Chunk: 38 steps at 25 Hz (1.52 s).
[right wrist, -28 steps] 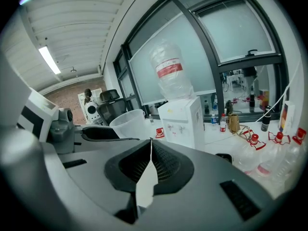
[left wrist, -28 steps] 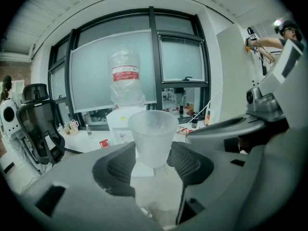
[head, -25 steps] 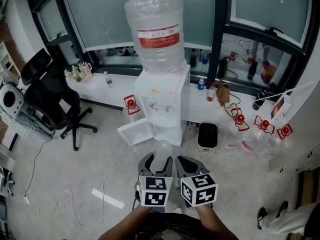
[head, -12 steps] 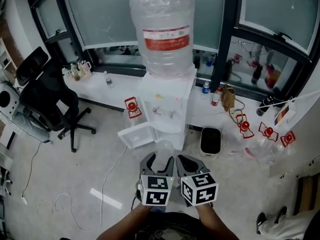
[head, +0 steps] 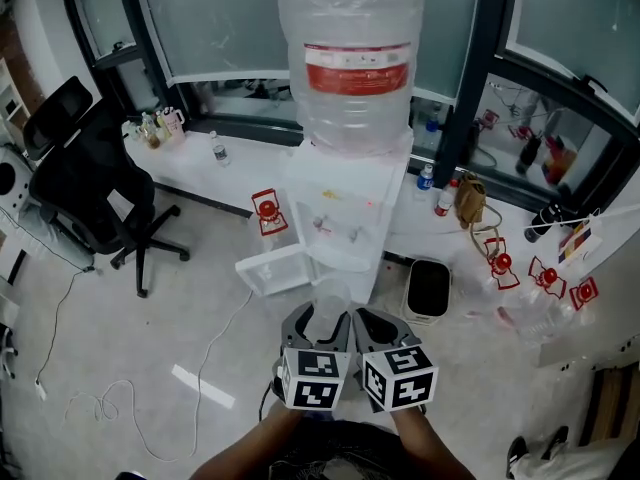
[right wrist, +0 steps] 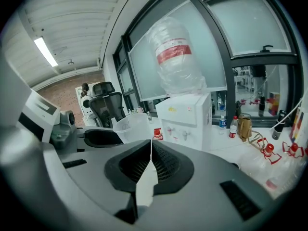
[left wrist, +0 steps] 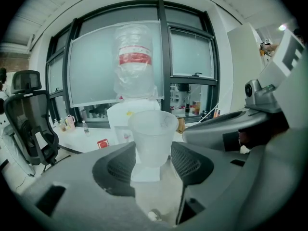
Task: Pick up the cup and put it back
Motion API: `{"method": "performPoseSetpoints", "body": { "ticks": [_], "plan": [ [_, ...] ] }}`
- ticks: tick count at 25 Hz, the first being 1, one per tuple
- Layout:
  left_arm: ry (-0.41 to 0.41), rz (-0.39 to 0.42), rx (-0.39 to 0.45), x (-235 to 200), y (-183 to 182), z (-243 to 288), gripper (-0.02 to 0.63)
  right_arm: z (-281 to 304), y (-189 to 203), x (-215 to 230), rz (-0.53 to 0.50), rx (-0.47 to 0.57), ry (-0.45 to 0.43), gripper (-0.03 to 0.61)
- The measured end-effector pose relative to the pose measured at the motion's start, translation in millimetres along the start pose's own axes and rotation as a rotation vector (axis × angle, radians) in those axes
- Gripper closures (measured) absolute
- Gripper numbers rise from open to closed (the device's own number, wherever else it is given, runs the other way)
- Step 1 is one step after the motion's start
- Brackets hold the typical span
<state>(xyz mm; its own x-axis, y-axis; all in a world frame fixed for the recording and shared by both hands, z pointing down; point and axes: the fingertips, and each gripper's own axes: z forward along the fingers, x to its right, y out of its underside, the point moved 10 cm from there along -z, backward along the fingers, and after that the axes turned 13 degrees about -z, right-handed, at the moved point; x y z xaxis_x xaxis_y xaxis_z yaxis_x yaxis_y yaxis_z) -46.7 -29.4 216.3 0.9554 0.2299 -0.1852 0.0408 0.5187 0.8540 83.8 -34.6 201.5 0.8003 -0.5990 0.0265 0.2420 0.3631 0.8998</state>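
Note:
A translucent plastic cup (left wrist: pixel 153 136) stands upright between the pads of my left gripper (left wrist: pixel 153 161), which is shut on its lower part. In the head view the cup (head: pixel 328 303) rises from the left gripper (head: pixel 315 320), low in the middle of the picture. My right gripper (head: pixel 362 320) is close beside it on the right. The right gripper's (right wrist: pixel 151 144) jaws meet at the tip with nothing between them. The cup (right wrist: pixel 132 126) shows just to its left. Ahead stands a white water dispenser (head: pixel 345 208) with a large bottle (head: pixel 350 58) on top.
The dispenser's lower cabinet door (head: pixel 275 268) hangs open toward the left. A black bin (head: pixel 428 290) sits to its right, with empty bottles and red tags (head: pixel 545 278) beyond. A black office chair (head: pixel 85 183) stands at the left. A cable (head: pixel 100 403) lies on the floor.
Both grippers and the head view have moved toward the water dispenser, which now looms larger and higher. The cup stays in the left gripper; the right jaws stay together.

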Motion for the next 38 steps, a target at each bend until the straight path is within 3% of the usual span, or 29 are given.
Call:
{"method": "performPoseSetpoints", "body": {
  "ticks": [16,38],
  "plan": [
    [-0.009,-0.029,0.012,-51.0,53.7,94.4,0.388,96.0,57.2,22.6,-0.036,-0.005,-0.008,0.555],
    [-0.012,-0.006,0.010,-120.3,174.8,238.6,0.388,240.0,191.4,60.1,-0.059,-0.003,-0.013,0.555]
  ]
}}
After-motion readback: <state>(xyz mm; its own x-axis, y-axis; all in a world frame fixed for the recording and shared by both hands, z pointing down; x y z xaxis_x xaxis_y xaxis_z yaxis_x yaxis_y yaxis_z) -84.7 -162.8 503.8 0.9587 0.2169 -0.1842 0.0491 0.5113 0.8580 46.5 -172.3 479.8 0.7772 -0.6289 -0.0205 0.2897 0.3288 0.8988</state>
